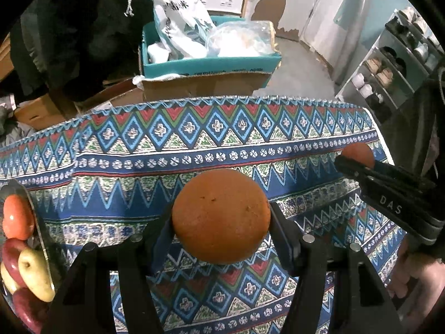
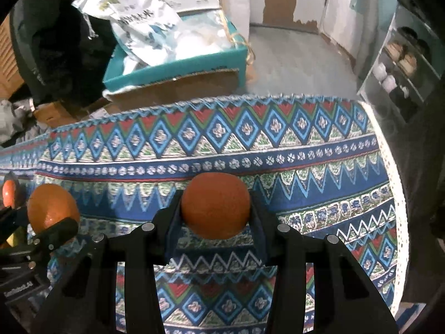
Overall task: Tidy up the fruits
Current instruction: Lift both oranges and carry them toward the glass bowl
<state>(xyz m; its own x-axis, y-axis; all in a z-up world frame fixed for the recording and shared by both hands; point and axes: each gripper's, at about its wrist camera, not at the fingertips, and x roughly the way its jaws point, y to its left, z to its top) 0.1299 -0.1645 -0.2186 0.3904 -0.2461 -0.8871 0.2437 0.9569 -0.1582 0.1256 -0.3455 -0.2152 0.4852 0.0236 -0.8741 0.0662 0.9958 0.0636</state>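
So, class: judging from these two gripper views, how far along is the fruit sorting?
Done: a shiny metal bowl at the left edge already holds red and yellow apples and an orange-red fruit. In hand: the left gripper clamps a large round orange, and the right gripper clamps a smaller orange. Left: both still need placing; no loose fruit shows on the patterned tablecloth.

You see patterned tablecloth (image 1: 222,144) across table; teal box (image 1: 208,65) of bags at 12 o'clock, shoe rack (image 1: 389,66) at 2 o'clock.
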